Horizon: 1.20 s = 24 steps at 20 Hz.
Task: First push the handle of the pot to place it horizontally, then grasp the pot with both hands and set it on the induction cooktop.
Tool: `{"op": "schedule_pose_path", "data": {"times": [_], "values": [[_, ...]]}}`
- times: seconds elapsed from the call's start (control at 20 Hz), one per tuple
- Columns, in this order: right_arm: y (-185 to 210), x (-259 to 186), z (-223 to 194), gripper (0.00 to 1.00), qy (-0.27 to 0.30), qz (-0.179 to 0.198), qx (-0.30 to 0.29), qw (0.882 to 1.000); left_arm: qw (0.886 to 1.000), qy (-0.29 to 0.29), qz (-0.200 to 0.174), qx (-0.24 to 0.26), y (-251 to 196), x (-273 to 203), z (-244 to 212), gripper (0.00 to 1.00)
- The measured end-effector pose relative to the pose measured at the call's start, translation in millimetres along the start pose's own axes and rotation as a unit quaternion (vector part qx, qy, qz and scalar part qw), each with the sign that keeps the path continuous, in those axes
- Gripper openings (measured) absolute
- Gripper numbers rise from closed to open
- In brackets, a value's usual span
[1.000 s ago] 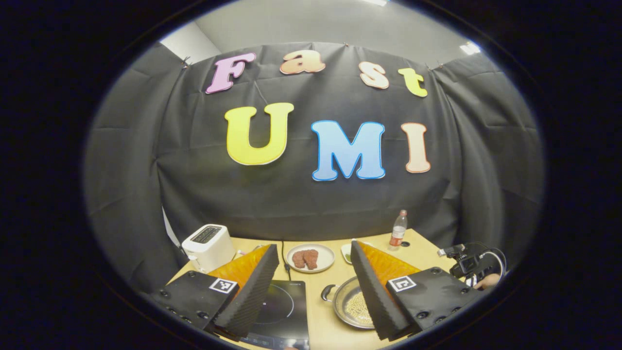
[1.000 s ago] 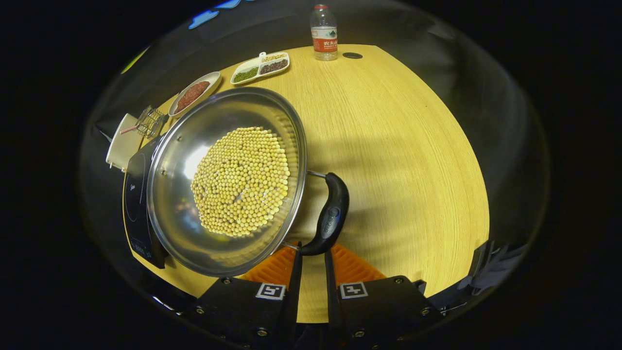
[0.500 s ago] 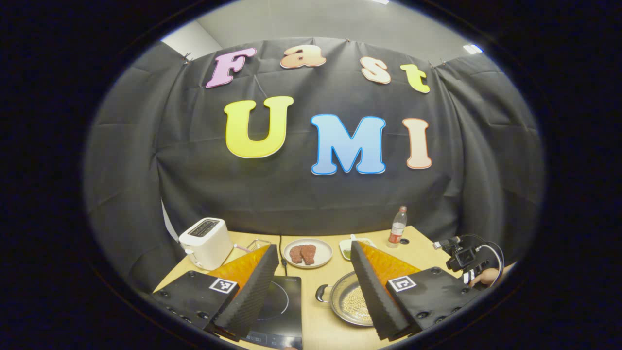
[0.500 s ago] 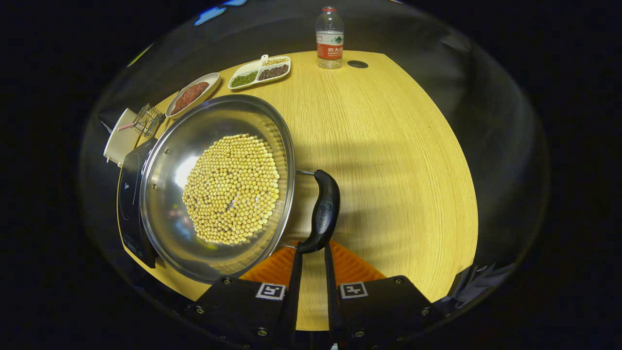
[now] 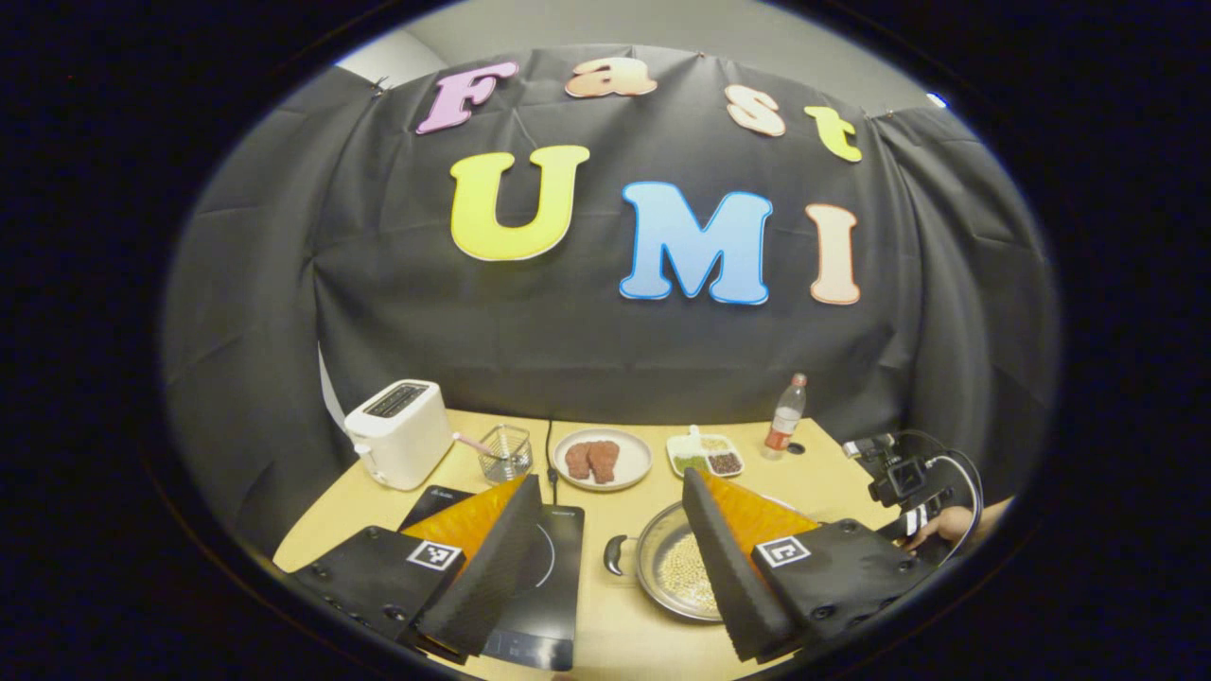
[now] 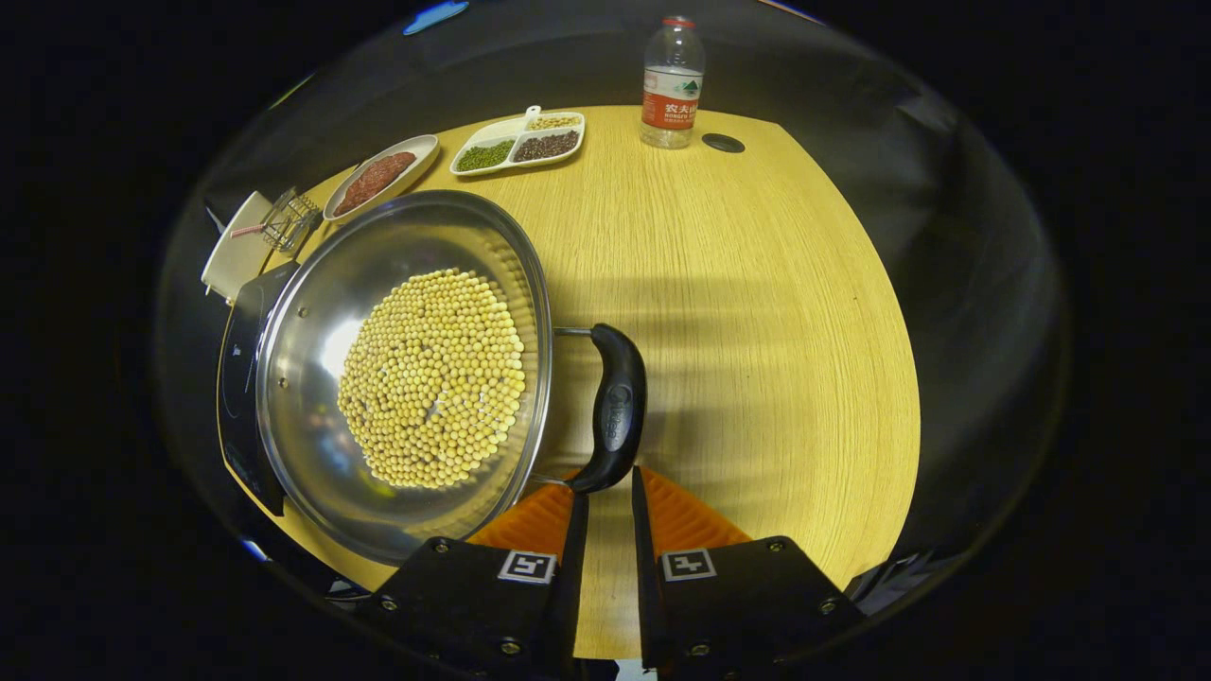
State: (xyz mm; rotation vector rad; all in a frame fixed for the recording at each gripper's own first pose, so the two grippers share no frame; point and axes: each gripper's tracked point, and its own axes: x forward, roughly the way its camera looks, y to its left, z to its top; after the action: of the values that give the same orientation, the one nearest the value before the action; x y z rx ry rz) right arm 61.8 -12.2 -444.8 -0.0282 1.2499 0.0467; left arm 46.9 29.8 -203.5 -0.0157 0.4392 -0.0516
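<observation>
A steel pot (image 6: 312,369) holding soybeans sits on the wooden table, its left rim over the black induction cooktop (image 6: 235,378). Its black right handle (image 6: 615,407) stands along the pot's side. My right gripper (image 6: 609,494) is shut to a narrow slit, fingertips at the handle's near end, nothing between them. In the left gripper view, my left gripper (image 5: 610,480) is open wide above the table, with the cooktop (image 5: 558,567) behind its left finger and the pot (image 5: 667,567) with its small left handle (image 5: 615,555) by its right finger. The other gripper (image 5: 903,482) and a hand show at right.
Along the table's back stand a white toaster (image 5: 397,445), a clear cup (image 5: 506,454), a plate of red food (image 5: 601,459), a divided dish of beans (image 5: 705,456) and a water bottle (image 5: 785,416). Bare table (image 6: 757,312) lies right of the pot.
The pot has slid left and turned a little; its black handle now stands straighter before the right fingertips. The left gripper has drawn back and tilted down, showing more of the table.
</observation>
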Motion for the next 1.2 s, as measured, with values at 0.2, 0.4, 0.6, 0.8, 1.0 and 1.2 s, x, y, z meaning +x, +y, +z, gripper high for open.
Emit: {"op": "schedule_pose_path", "data": {"times": [0.2,0.4,0.6,0.8,1.0,1.2], "values": [[-0.5,5.2,12.2,0.26,-0.003,-0.002,-0.008,1.000,1.000,0.011,0.002,0.002,2.2,5.4,-9.3,0.98],[-3.0,2.0,14.4,0.26,-0.008,-0.006,-0.013,1.000,1.000,0.013,-0.002,0.000,2.7,10.0,-13.2,0.99],[-12.7,-16.8,14.3,0.62,-0.039,-0.012,0.004,0.999,1.000,0.028,-0.013,-0.003,3.3,20.9,-29.8,0.99],[-13.9,-50.7,19.5,0.98,-0.102,0.002,0.028,0.994,0.998,0.060,-0.029,-0.016,-1.3,38.8,-57.5,0.98],[-11.7,-78.1,26.1,0.98,-0.167,0.008,0.040,0.985,0.993,0.103,-0.048,-0.011,-10.5,64.7,-97.0,0.98],[2.5,-92.1,34.9,0.98,-0.219,0.037,0.065,0.973,0.989,0.140,-0.048,-0.017,-10.8,101.9,-132.1,1.00]]}}
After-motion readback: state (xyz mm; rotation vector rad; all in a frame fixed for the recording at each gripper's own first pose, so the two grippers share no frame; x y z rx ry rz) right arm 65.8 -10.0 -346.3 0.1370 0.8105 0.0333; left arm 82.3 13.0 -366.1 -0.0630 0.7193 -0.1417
